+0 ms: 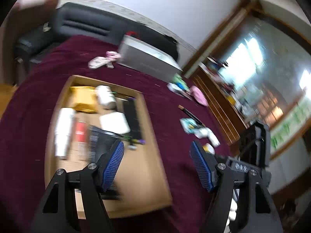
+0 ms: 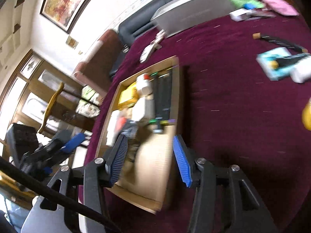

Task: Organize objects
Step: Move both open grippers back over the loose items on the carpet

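A shallow cardboard tray (image 1: 149,136) lies on a maroon cloth (image 1: 48,89) and holds several items: a white bottle (image 1: 106,97), a yellow packet (image 1: 83,99), a white box (image 1: 114,122) and a black strip (image 1: 132,120). My left gripper (image 1: 157,165) is open and empty, above the tray's near right edge. The tray also shows in the right wrist view (image 2: 151,165). My right gripper (image 2: 149,155) is open and empty over its near end. Loose on the cloth are a teal packet (image 2: 276,64), a black stick (image 2: 279,41) and a yellow object (image 2: 307,116).
A grey box (image 1: 147,60) stands at the cloth's far side, by a pink-white item (image 1: 103,60). Green and pink packets (image 2: 258,3) lie at the far right. A dark sofa (image 1: 85,25) runs behind. The other gripper (image 2: 58,147) shows at left. Both views are blurred.
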